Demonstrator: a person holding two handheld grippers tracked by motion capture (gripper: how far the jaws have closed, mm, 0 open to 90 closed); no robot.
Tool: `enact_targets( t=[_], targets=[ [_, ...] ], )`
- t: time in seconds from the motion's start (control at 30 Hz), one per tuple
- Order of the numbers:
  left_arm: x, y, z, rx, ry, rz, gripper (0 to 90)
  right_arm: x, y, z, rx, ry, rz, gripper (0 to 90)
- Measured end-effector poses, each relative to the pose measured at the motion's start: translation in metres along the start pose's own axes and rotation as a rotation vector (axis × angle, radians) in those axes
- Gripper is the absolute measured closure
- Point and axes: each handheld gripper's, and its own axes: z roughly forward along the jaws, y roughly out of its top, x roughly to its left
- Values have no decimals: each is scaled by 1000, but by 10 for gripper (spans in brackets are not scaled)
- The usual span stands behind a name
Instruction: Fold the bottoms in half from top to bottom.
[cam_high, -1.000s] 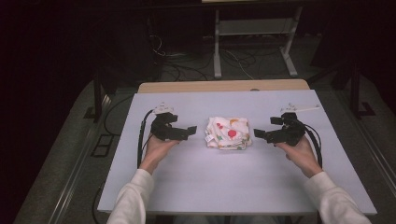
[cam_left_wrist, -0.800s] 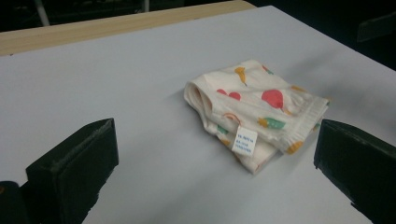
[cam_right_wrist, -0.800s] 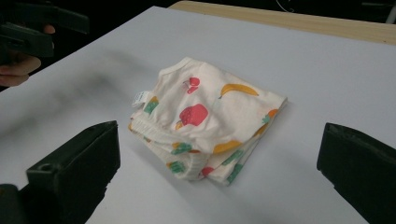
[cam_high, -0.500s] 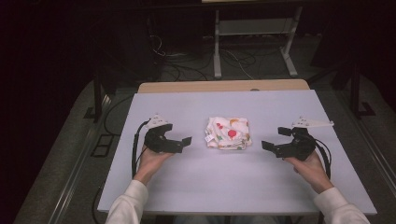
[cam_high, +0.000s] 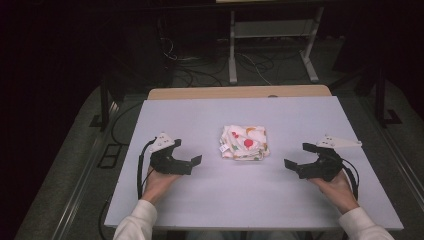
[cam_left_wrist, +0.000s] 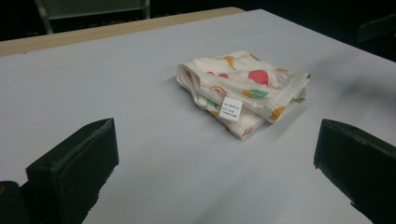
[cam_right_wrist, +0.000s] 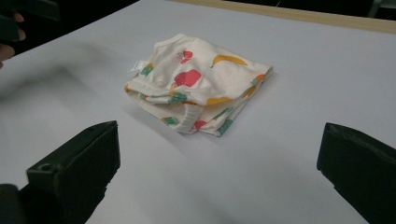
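A folded printed cloth (cam_high: 244, 142) is seen in the middle of the table (cam_high: 280, 210), well apart from every edge. The left gripper (cam_high: 192, 162) and the right gripper (cam_high: 291, 165) are held on either side, jaws wide apart. For a good grasp, opposite edges should probably be approached low and evenly.

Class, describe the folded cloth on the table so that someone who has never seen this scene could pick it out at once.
Start at the pale table and look to its middle, between the left gripper and the right gripper. There lies the folded cloth, touching neither. It is cream with red, green and orange fruit prints and a small white label at one edge.
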Motion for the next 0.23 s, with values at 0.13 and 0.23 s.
enact_targets(
  t=[0.13, 0.23],
  targets=[
    [0, -3, -4, -1, -2, 5, 0, -1, -4, 1, 8, -2, 5, 0],
    [2, -6, -6, 1, -10, 0, 0, -3, -6, 0, 2, -5, 10, 0]
  ],
)
